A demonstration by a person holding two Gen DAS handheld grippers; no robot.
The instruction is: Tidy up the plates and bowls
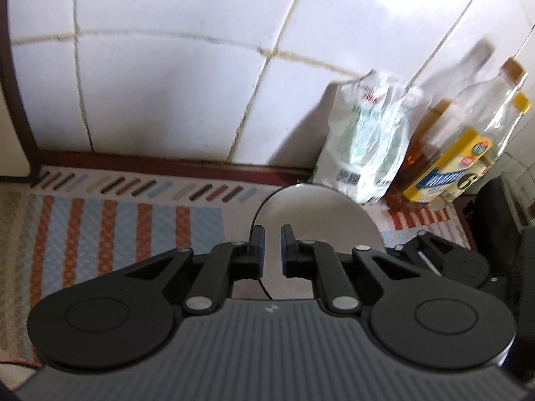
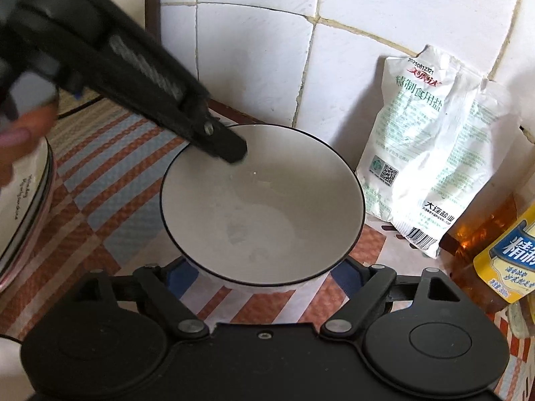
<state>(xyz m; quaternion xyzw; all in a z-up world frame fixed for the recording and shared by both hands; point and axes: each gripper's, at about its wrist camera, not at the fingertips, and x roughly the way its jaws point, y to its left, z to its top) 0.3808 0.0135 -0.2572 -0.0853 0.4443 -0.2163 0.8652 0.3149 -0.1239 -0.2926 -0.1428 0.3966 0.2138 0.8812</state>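
Observation:
A white bowl (image 2: 264, 207) with a thin dark rim stands on the striped mat. In the right wrist view my left gripper (image 2: 230, 148) reaches in from the upper left, its fingers closed on the bowl's far-left rim. In the left wrist view the same bowl (image 1: 321, 214) lies past the blue-padded fingers (image 1: 259, 247), with its rim running between them. My right gripper (image 2: 264, 277) is open wide, its fingers hidden under the bowl's near side, one on each side of its base. Another bowl (image 2: 26, 207) with lettering sits at the left edge.
A white salt bag (image 2: 421, 153) leans on the tiled wall (image 2: 254, 50) right of the bowl. An oil bottle with a yellow label (image 2: 501, 244) stands at far right; it also shows in the left wrist view (image 1: 458, 160). The striped mat (image 1: 110, 234) extends left.

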